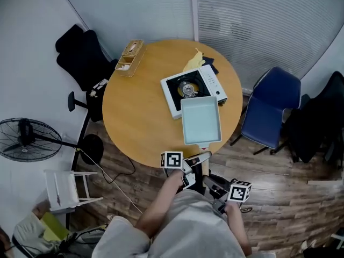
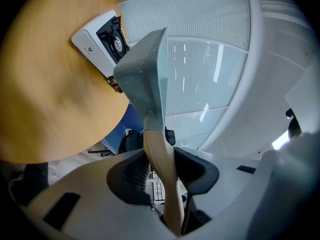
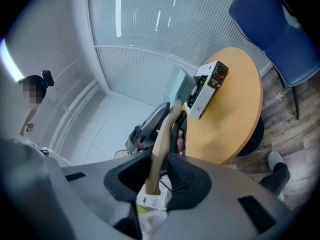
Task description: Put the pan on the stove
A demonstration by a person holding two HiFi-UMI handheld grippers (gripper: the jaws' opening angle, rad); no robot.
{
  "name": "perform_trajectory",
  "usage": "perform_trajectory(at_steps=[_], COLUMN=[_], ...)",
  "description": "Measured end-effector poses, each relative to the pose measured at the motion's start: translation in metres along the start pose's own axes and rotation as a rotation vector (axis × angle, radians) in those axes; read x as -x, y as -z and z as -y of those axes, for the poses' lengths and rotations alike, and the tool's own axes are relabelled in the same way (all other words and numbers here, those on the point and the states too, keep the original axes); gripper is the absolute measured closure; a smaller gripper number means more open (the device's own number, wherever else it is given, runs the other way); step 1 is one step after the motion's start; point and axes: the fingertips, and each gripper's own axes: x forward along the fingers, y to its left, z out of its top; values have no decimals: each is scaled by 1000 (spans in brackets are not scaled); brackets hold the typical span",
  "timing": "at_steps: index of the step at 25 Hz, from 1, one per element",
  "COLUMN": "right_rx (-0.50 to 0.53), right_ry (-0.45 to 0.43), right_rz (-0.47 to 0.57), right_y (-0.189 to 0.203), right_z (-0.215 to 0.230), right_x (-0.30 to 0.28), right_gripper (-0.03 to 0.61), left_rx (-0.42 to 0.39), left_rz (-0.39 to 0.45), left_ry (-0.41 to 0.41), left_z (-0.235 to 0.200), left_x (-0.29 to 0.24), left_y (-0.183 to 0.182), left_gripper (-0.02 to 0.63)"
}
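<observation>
A pale blue square pan [image 1: 201, 121] [image 2: 142, 69] [image 3: 180, 86] hangs over the near right part of the round wooden table [image 1: 140, 117]. Its far edge overlaps the near edge of the white portable stove [image 1: 212, 82] [image 2: 92, 36] [image 3: 207, 86]. The pan's wooden handle [image 1: 200, 155] [image 2: 160, 154] [image 3: 160, 144] points back toward me. My left gripper [image 1: 192, 163] [image 2: 162, 184] is shut on the handle close to the pan. My right gripper [image 1: 212, 184] [image 3: 157, 176] is shut on the handle's free end, just behind the left gripper [image 3: 160, 116].
A small wooden box [image 1: 130, 55] sits at the table's far left and a yellow cloth [image 1: 193, 61] lies behind the stove. A blue chair [image 1: 271, 109] stands to the right, a black chair [image 1: 80, 52] to the far left, and a fan [image 1: 24, 138] and a white stool [image 1: 64, 187] on the floor.
</observation>
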Motion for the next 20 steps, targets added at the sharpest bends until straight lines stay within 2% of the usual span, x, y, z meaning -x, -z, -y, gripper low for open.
perform_trajectory(at_steps=[12, 20], right_rx=[23, 35], right_ry=[17, -2], right_rz=[-88, -137], right_y=[-69, -106], right_z=[21, 32], right_x=[-11, -27], right_gripper=[469, 469], left_rx=[18, 26], left_rz=[107, 167], left_ry=[-9, -13], left_z=[-2, -5], left_x=[-34, -46], left_y=[-62, -101], left_gripper=[454, 454])
